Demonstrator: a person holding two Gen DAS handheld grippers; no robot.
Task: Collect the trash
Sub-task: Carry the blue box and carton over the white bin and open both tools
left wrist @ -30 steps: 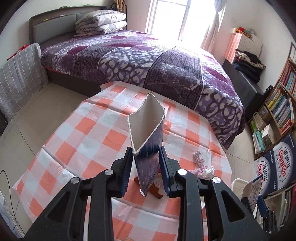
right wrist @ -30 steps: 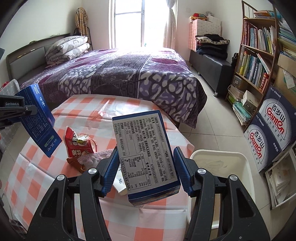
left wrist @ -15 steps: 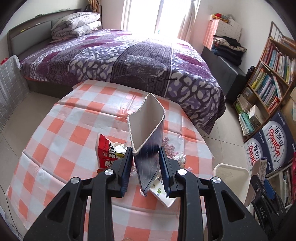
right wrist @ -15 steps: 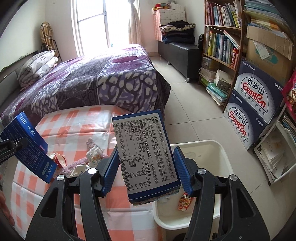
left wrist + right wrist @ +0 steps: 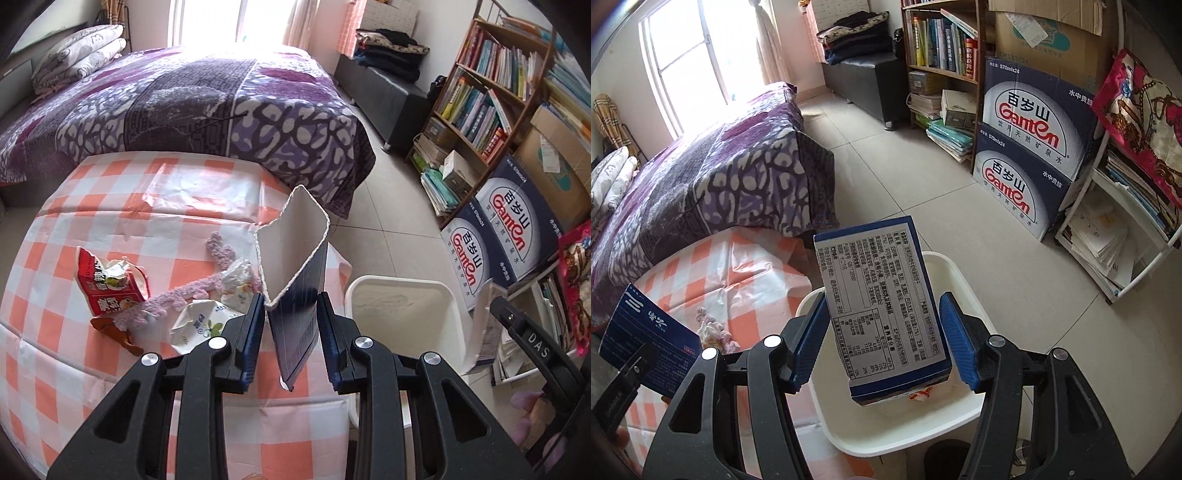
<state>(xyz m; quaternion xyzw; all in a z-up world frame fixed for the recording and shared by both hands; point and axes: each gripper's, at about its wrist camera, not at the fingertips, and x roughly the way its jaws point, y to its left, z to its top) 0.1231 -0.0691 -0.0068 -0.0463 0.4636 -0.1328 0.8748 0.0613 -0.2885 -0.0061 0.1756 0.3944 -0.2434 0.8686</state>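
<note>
My left gripper (image 5: 291,328) is shut on an empty dark blue carton (image 5: 295,266), open end up, above the right edge of the checkered table (image 5: 110,369); the carton also shows in the right wrist view (image 5: 646,336). My right gripper (image 5: 884,336) is shut on a blue-and-white printed box (image 5: 882,310) held over the white trash bin (image 5: 960,417). The bin (image 5: 402,306) stands on the floor by the table's right side. On the table lie a red snack bag (image 5: 110,284), crumpled white wrappers (image 5: 199,321), a pink fuzzy strip (image 5: 221,254) and a brown scrap (image 5: 114,332).
A bed with a purple patterned cover (image 5: 192,96) lies beyond the table. Stacked Ganten boxes (image 5: 1030,155) and a bookshelf (image 5: 491,85) stand at the right wall, with a white rack (image 5: 1119,236) of papers beside them. A little trash lies inside the bin.
Both grippers have swung right with their boxes still held. The right gripper's box has moved from beside the bin to over it, and the left view now takes in the bin.
</note>
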